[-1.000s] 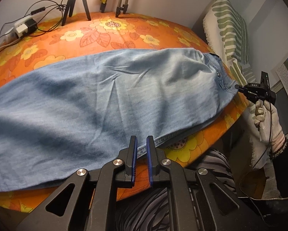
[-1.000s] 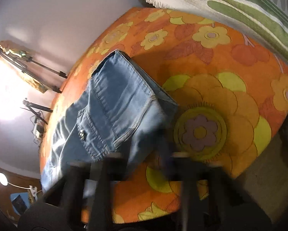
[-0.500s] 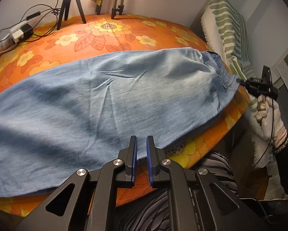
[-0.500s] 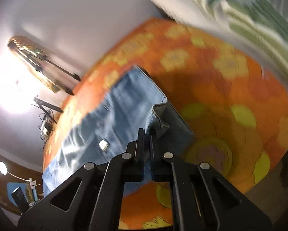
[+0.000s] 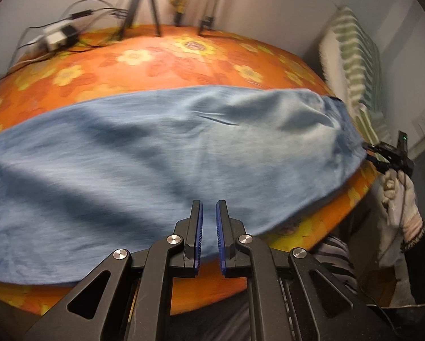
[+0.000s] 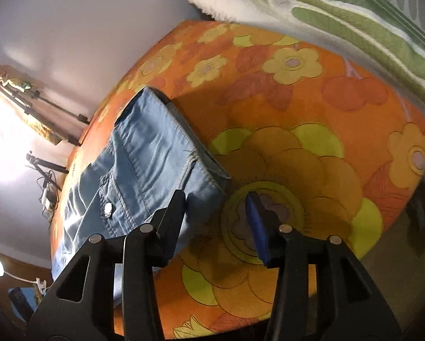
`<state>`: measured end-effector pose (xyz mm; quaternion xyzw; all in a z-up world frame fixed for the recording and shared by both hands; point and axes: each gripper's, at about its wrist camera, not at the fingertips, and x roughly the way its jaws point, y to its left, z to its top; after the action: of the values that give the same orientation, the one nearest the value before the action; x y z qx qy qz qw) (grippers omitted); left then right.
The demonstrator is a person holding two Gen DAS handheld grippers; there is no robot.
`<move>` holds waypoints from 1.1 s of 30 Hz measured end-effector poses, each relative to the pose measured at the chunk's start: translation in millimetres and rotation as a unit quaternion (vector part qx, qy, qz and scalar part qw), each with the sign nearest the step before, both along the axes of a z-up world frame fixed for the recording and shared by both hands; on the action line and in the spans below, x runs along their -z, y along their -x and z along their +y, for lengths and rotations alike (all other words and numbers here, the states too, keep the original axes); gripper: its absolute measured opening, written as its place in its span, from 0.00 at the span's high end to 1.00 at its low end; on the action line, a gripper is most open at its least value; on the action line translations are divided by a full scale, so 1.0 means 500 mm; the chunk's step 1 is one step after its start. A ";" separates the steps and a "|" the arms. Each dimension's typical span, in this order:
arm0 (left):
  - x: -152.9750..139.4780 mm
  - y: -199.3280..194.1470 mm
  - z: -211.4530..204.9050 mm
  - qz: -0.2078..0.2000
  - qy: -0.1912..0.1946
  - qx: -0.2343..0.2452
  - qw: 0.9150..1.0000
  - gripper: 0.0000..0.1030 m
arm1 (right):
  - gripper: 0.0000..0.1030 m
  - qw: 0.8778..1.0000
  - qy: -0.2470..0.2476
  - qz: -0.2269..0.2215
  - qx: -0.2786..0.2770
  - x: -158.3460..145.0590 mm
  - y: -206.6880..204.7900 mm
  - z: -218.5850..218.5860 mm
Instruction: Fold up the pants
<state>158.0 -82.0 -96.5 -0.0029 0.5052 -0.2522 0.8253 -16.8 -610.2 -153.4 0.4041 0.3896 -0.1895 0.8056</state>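
Light blue jeans (image 5: 161, 153) lie spread lengthwise across the orange flowered tabletop (image 5: 155, 59). My left gripper (image 5: 209, 207) hovers over their near edge, its jaws shut with nothing between the blue pads. In the right wrist view the waistband end of the jeans (image 6: 150, 159) lies flat, with a metal button (image 6: 108, 209) showing. My right gripper (image 6: 216, 196) is opening just above the waistband corner; that corner lies under its left finger, and the pads press on nothing. A gloved hand (image 5: 397, 199) holds this right gripper (image 5: 371, 156) at the jeans' right end.
A green-striped white cushion (image 6: 326, 5) leans at the table's right side. Tripod legs (image 5: 144, 2) and a power strip with cables (image 5: 59, 35) stand along the far edge by the wall. The person's striped clothing (image 5: 334, 261) shows below the near table edge.
The right gripper held the waistband corner pinched and raised; its jaws have now spread and the corner lies flat on the table. The left gripper has shifted slightly forward over the jeans.
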 end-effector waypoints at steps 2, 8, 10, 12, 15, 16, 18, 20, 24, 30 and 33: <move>-0.004 -0.006 0.043 -0.016 -0.009 -0.025 1.000 0.92 | 0.54 1.000 -0.007 -0.017 -0.008 0.004 -0.011 0.009; 0.011 -0.027 0.188 -0.031 -0.037 -0.109 0.993 0.92 | 0.89 0.999 -0.001 -0.033 -0.026 0.015 -0.050 0.039; 0.029 -0.032 0.235 -0.031 -0.053 -0.136 0.989 0.92 | 0.90 0.999 -0.008 -0.035 -0.018 0.018 -0.054 0.044; 0.055 -0.036 0.275 -0.016 -0.061 -0.160 0.985 0.92 | 0.92 0.999 0.005 -0.033 -0.022 0.004 -0.060 0.051; 0.085 -0.031 0.311 -0.005 -0.077 -0.179 0.981 0.92 | 0.93 0.998 0.043 -0.048 -0.025 -0.068 -0.056 0.070; 0.089 -0.028 0.316 -0.004 -0.076 -0.182 0.980 0.92 | 0.93 0.996 0.061 -0.060 -0.024 -0.100 -0.047 0.081; 0.090 -0.021 0.328 -0.008 -0.065 -0.187 0.980 0.92 | 0.93 0.991 0.110 -0.067 -0.024 -0.150 -0.031 0.107; 0.091 -0.021 0.333 -0.011 -0.059 -0.186 0.981 0.92 | 0.93 0.987 0.153 -0.047 -0.023 -0.172 -0.024 0.132; 0.088 -0.021 0.335 -0.012 -0.065 -0.180 0.981 0.92 | 0.93 0.992 0.119 0.030 -0.013 -0.099 -0.040 0.115; 0.043 -0.023 0.310 -0.033 -0.072 -0.157 0.984 0.92 | 0.74 0.992 0.094 0.075 -0.036 -0.069 -0.023 0.079; 0.003 -0.040 0.258 -0.049 -0.066 -0.126 0.989 0.92 | 0.73 0.990 0.119 0.065 -0.039 -0.111 -0.005 0.068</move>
<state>178.1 47.0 -98.2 0.0004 0.4751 -0.1126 0.8727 -14.4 -576.4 -97.9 0.2769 0.4314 -0.2292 0.8275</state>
